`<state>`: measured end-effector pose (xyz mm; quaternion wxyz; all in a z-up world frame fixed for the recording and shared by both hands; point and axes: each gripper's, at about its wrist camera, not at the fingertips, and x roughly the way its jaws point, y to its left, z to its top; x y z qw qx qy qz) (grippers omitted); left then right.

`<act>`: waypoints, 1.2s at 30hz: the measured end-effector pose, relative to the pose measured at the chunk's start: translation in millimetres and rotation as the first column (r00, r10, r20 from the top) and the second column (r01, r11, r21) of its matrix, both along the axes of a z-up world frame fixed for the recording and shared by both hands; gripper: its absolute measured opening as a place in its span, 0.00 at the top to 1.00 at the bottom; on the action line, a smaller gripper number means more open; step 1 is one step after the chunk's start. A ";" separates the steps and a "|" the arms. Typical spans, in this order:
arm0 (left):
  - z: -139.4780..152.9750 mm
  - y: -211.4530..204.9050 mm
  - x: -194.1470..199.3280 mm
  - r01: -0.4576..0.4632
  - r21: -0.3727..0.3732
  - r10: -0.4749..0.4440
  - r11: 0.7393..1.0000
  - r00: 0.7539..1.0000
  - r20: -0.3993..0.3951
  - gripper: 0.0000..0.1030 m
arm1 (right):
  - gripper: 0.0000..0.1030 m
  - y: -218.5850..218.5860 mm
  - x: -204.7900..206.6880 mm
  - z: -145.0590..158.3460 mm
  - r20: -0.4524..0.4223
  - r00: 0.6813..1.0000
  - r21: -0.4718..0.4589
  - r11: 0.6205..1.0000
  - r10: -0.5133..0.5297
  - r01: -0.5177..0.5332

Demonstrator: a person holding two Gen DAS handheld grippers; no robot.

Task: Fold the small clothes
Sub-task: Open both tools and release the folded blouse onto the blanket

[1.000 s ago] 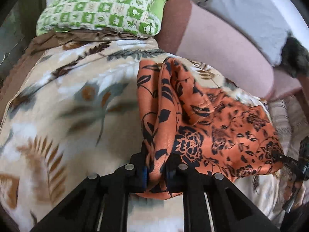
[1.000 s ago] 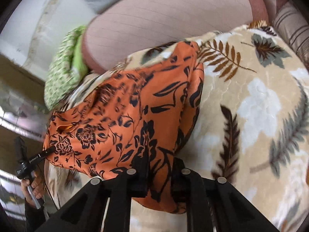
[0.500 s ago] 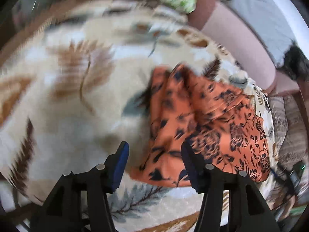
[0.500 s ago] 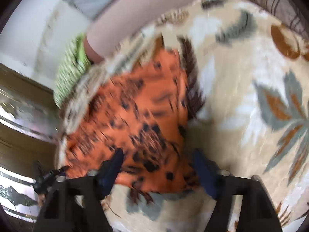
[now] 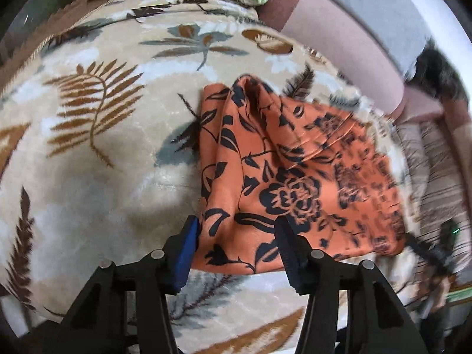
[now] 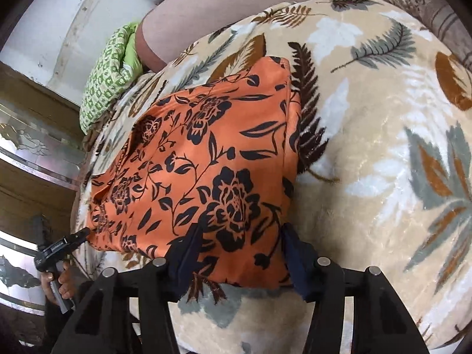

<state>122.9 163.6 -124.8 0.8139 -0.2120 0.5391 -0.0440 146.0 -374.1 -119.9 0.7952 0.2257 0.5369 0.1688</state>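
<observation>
Orange floral garment (image 5: 289, 177) lies folded on the leaf-print blanket (image 5: 103, 147). It looks thin, soft and slippery. Your left claw (image 5: 237, 236) and right claw (image 6: 239, 242) stand apart, closing over its near edge; take hold at the corners there.

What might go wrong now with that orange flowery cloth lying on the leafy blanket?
1. The orange cloth bunches into a raised ridge at its far end, so the fold may set crooked.
2. Both the left gripper and right gripper are closing with the near edge between their fingers; they might drag it askew.
3. The plush blanket looks soft, so fingers could snag it.
</observation>
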 end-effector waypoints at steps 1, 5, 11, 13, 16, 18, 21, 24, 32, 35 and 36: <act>1.2 4.4 -2.6 -0.002 -0.030 0.002 1.000 1.000 0.012 0.48 | 0.44 0.3 -1.1 0.3 0.003 1.000 -0.004 1.000 0.008 -0.008; -5.3 4.7 -2.7 0.011 0.021 -0.010 1.000 1.000 -0.012 0.75 | 0.43 -1.4 -2.0 -2.5 0.008 1.000 0.024 1.000 0.006 -0.006; -18.6 12.3 -0.1 -0.018 0.005 0.019 1.000 0.998 -0.053 0.76 | 0.43 -3.7 -0.6 -7.7 0.013 1.000 0.056 0.998 0.005 -0.006; -16.1 12.8 -1.6 -0.012 0.003 0.012 1.000 0.999 -0.045 0.76 | 0.43 -7.7 -3.1 -5.0 0.020 1.000 0.061 0.998 0.005 -0.006; -13.8 12.7 -2.2 -0.002 0.011 0.002 1.000 0.999 -0.035 0.76 | 0.43 -17.6 -8.2 0.1 0.042 0.999 0.076 0.997 -0.006 0.003; -15.5 12.5 -0.1 -0.004 0.013 0.004 1.000 0.999 -0.040 0.76 | 0.43 -20.0 -7.7 -1.6 0.033 0.999 0.069 0.998 -0.004 0.002; -14.2 9.3 0.7 -0.002 0.027 0.003 1.000 0.999 -0.032 0.76 | 0.43 -17.3 -5.2 -1.3 0.035 0.999 0.055 0.998 0.016 -0.018; -8.3 4.8 0.4 0.016 0.065 -0.015 0.998 1.000 -0.010 0.80 | 0.59 -12.0 -1.8 2.8 0.046 0.998 0.057 0.997 0.042 -0.045; 0.3 1.7 5.4 0.048 0.113 -0.044 0.992 0.998 -0.038 0.93 | 0.94 -2.4 3.1 5.1 0.005 0.996 -0.047 0.995 0.092 -0.091; 11.4 4.1 3.5 0.045 0.089 -0.043 0.995 0.999 -0.024 0.93 | 0.94 -3.3 2.8 14.2 0.003 0.994 -0.053 0.993 0.105 -0.105; 15.4 6.3 0.7 0.042 0.074 -0.041 0.996 0.999 -0.016 0.93 | 0.95 -2.3 0.8 17.9 0.006 0.993 -0.057 0.991 0.118 -0.118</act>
